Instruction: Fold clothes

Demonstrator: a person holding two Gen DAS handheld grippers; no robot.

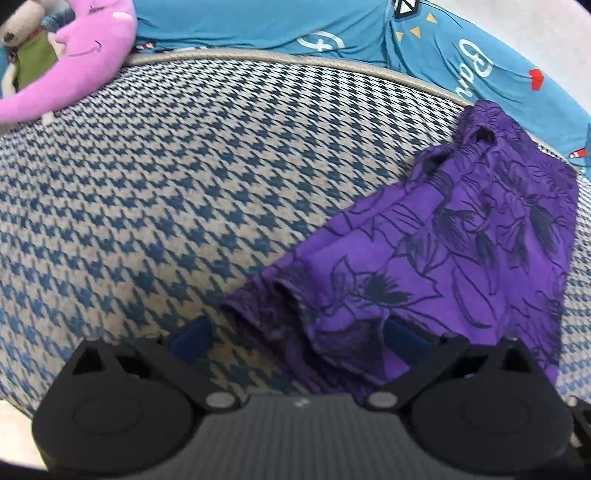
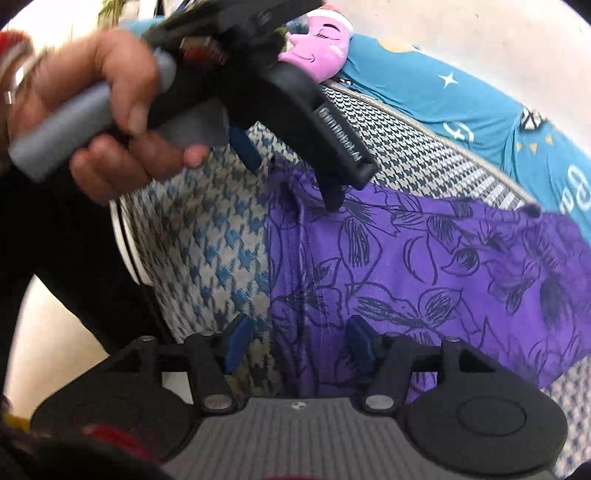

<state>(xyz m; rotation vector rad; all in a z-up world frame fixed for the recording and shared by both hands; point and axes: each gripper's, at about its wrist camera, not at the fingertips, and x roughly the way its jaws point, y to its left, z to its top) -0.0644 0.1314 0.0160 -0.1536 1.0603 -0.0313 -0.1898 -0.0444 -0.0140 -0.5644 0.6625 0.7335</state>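
Note:
A purple garment with a dark flower print lies bunched on a blue and cream houndstooth cushion. My left gripper stands wide open at the garment's near corner, one blue pad over bare cushion and the other against the cloth folds. In the right wrist view the garment spreads to the right. My right gripper is open, its pads apart astride the garment's left edge, not pressing it. A hand holds the left gripper, which points down at the garment's far edge.
A pink plush toy lies at the cushion's far left, also the plush toy behind the left gripper. Teal printed bedding runs behind the cushion's piped rim. The cushion's left edge drops off beside a dark sleeve.

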